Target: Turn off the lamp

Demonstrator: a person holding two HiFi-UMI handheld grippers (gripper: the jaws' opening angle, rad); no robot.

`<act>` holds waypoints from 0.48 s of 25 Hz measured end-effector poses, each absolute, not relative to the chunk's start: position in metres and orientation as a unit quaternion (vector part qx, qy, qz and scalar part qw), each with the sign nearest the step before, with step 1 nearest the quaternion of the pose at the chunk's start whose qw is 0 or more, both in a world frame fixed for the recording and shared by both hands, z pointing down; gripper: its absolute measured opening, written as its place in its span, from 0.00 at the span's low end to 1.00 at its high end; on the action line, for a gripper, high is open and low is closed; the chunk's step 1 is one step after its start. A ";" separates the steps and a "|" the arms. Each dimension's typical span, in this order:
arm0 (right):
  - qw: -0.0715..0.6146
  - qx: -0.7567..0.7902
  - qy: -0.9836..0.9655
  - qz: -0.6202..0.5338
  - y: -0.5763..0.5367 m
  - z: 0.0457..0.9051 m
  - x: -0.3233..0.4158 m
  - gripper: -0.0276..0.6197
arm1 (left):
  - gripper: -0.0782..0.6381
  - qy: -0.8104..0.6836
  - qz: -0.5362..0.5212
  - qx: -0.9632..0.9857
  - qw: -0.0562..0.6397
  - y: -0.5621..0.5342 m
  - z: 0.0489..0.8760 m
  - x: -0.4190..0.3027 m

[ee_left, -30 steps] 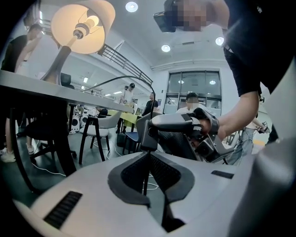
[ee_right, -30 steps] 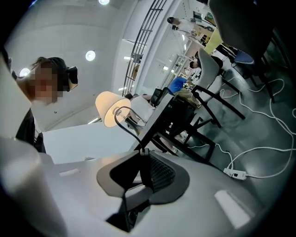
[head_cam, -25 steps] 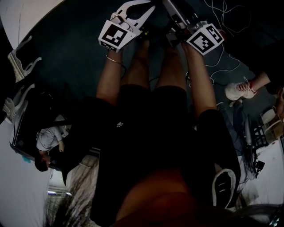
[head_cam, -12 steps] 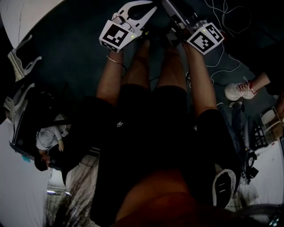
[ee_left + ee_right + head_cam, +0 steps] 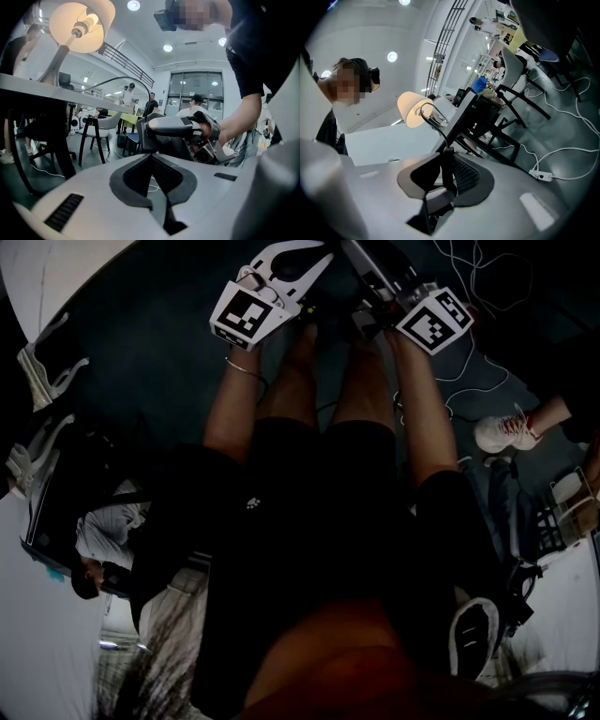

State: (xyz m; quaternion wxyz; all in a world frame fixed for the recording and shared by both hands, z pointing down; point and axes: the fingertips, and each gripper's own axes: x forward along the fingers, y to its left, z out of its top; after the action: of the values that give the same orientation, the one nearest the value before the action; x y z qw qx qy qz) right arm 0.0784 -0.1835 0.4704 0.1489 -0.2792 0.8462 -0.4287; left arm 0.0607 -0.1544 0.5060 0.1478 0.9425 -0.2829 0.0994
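In the head view the left gripper (image 5: 314, 254) and right gripper (image 5: 361, 259) sit side by side above the person's knees. Each carries a cube with black-and-white square markers. A small white mark on the dark shorts (image 5: 251, 504) is too small to read. Loose cables (image 5: 469, 277) lie on the dark floor to the right.

In the left gripper view its jaws are pressed together at the tips with nothing between them. The lamp (image 5: 79, 23) stands well up and to the left of them on the bench (image 5: 56, 93), and its bulb is lit. Its black cord (image 5: 124, 78) arcs down from the bench edge toward the right gripper, which a hand (image 5: 229, 131) holds just beyond the left jaws.

In the right gripper view the jaws have just been opening. They stand narrow and still pinch the cord switch (image 5: 446, 173), a slim black piece upright between the pads. The cord rises from it to the glowing lamp, which is beyond and a little left of the jaws. A white power strip (image 5: 541, 176) lies on the floor at the right.
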 end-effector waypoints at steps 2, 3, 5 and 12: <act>0.149 -0.279 0.846 -0.430 -0.183 0.470 0.078 0.16 | 0.13 -0.283 0.100 0.942 0.148 -0.154 0.506 0.061; 0.150 -0.279 0.845 -0.430 -0.183 0.471 0.079 0.16 | 0.13 -0.283 0.100 0.942 0.149 -0.154 0.506 0.061; 0.151 -0.280 0.844 -0.432 -0.183 0.471 0.079 0.16 | 0.13 -0.283 0.101 0.942 0.148 -0.154 0.507 0.061; 0.152 -0.277 0.842 -0.436 -0.184 0.471 0.079 0.16 | 0.13 -0.283 0.103 0.942 0.147 -0.155 0.507 0.062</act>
State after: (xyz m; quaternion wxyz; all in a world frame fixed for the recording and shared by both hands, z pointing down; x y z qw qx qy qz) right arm 0.0792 -0.1836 0.4712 0.1523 -0.2772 0.8423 -0.4364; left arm 0.0617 -0.1545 0.5071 0.1471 0.9421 -0.2831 0.1030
